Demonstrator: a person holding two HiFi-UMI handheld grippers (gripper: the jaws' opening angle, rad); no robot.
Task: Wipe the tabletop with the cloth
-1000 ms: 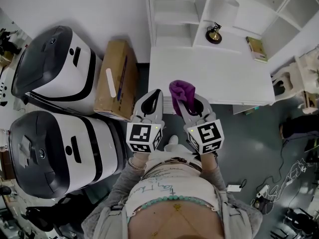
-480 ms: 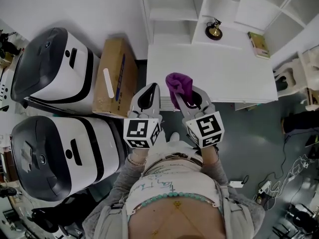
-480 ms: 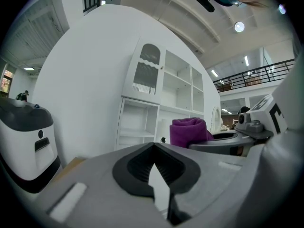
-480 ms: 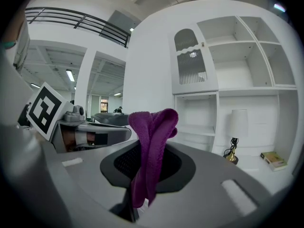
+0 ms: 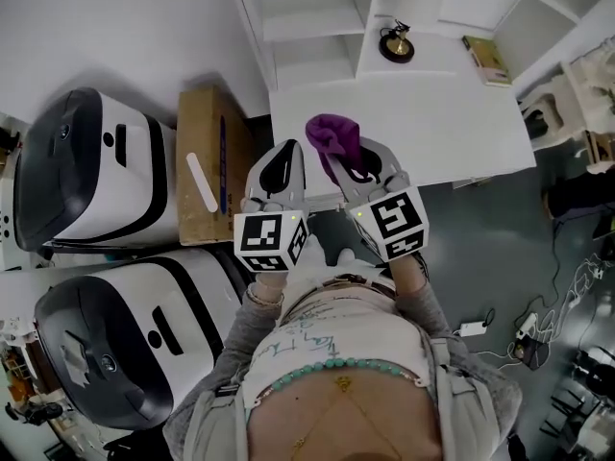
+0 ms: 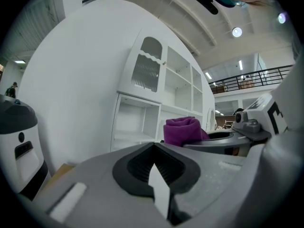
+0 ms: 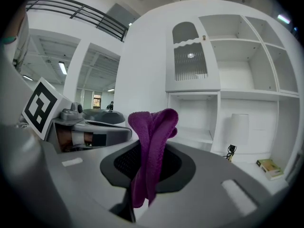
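A purple terry cloth (image 5: 333,134) is pinched between the jaws of the right gripper (image 5: 361,164); in the right gripper view the cloth (image 7: 151,144) is seen folded over, bunched above the closed jaws and hanging down through the dark recess of the right gripper (image 7: 142,196); the jaws are clamped tight on it; the left gripper (image 5: 278,168) is held just beside the right one, marker cubes level, near the person's torso; in the left gripper view the jaws of the left gripper (image 6: 159,186) are pressed together with nothing between them, and the cloth (image 6: 183,129) is seen off to the right; in the head view the cloth is placed over the near-left edge of the white rectangular bench (image 5: 437,128); whether it touches the surface cannot be told; a white open shelf unit (image 5: 306,22) is stood at the back of the bench, with a small dark round ornament (image 5: 395,44) and a greenish book (image 5: 485,59) set at the back of the benchtop, well apart from the cloth; a brown cardboard box (image 5: 200,176) with a white strip (image 5: 202,169) on top is seen left of the bench; two white-and-black rounded machines (image 5: 91,181) (image 5: 130,349) are parked further left on the grey floor (image 5: 500,248).
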